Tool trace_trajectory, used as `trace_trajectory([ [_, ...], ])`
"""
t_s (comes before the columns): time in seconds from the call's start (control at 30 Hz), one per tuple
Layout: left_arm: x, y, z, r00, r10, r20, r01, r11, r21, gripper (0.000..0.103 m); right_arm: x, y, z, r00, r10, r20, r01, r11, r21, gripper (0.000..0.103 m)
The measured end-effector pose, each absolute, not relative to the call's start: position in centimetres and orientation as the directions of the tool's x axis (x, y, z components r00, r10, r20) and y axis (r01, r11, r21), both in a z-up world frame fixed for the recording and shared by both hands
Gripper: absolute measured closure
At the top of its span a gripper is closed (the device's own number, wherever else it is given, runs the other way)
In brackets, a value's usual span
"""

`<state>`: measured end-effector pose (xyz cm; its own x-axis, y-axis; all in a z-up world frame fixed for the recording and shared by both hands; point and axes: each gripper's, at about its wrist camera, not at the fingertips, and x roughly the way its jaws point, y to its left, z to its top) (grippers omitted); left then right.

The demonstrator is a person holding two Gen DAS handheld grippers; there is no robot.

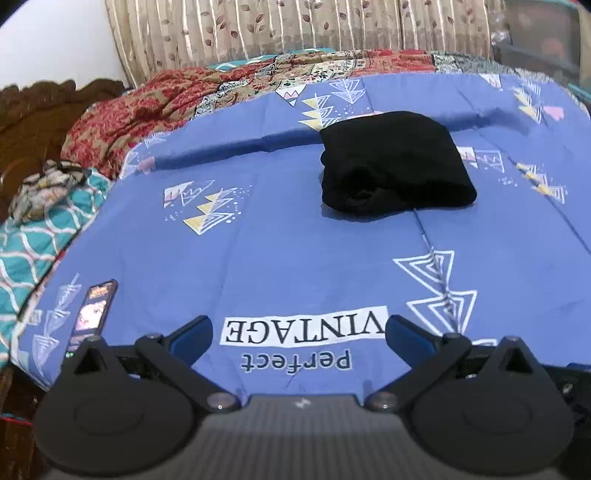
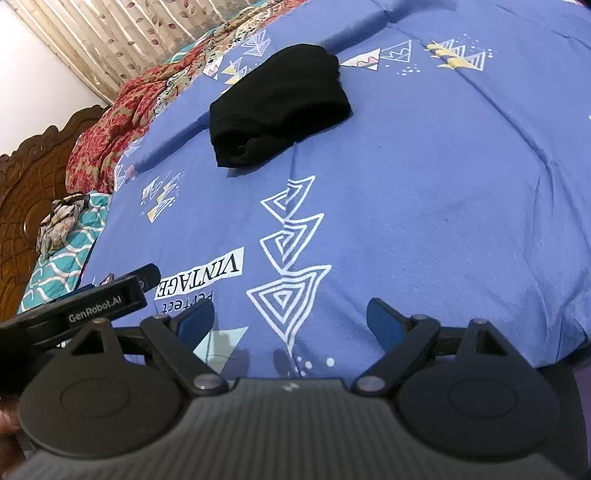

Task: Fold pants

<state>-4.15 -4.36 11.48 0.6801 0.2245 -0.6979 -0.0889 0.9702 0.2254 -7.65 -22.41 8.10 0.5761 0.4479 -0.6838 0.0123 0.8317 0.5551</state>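
The black pants [image 1: 395, 162] lie folded into a compact bundle on the blue printed bedsheet [image 1: 295, 258], far from both grippers. They also show in the right wrist view [image 2: 277, 107]. My left gripper [image 1: 297, 330] is open and empty, low over the near edge of the bed by the "Perfect VINTAGE" print. My right gripper [image 2: 290, 319] is open and empty, also at the near edge. The left gripper's body [image 2: 99, 302] shows at the left of the right wrist view.
A phone [image 1: 94, 306] lies on the sheet near the left edge. A red patterned blanket [image 1: 155, 107] is heaped at the far left. A teal pillow [image 1: 37, 251] with a crumpled cloth [image 1: 48, 188] lies by the wooden headboard [image 1: 33, 122]. Curtains [image 1: 258, 29] hang behind.
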Motion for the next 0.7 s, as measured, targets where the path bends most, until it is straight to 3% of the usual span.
trace_trajectory([
  [0.7,-2.2,-4.8,8.6,0.616,0.432,-0.659,-0.109,0.875,0.472,0.0,-6.8,-25.2,6.1,0.53,0.487,-0.694,0.054,0.798,0.601,0.012],
])
